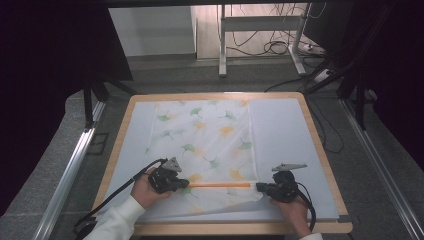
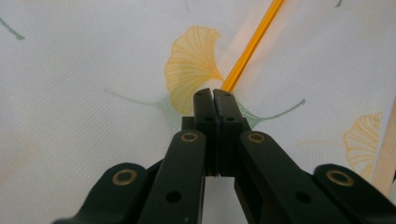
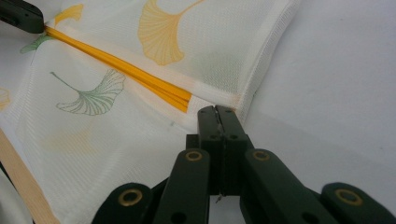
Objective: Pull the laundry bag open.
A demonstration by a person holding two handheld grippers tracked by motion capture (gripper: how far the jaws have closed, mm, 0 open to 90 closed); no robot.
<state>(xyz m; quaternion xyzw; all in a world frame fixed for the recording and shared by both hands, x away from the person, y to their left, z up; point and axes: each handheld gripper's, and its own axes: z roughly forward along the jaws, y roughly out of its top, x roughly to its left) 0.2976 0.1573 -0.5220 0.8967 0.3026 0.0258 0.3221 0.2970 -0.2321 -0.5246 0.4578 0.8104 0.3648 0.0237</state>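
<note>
A white cloth (image 1: 200,130) printed with green and yellow ginkgo leaves lies flat on the table. A taut orange strip (image 1: 220,185) of the cloth runs between my two grippers near the front edge. My left gripper (image 1: 186,184) is shut on the cloth at the strip's left end, and in the left gripper view its jaws (image 2: 213,93) meet where the orange strip (image 2: 252,46) begins. My right gripper (image 1: 259,186) is shut at the strip's right end. In the right gripper view its jaws (image 3: 217,110) pinch the cloth's folded corner (image 3: 243,100) beside the orange strip (image 3: 126,72).
The cloth rests on a pale mat (image 1: 285,135) over a table with a wooden rim (image 1: 312,130). The wooden front edge (image 3: 23,182) runs close behind the grippers. Beyond the table are desk legs (image 1: 222,50), floor cables and metal rails (image 1: 70,170).
</note>
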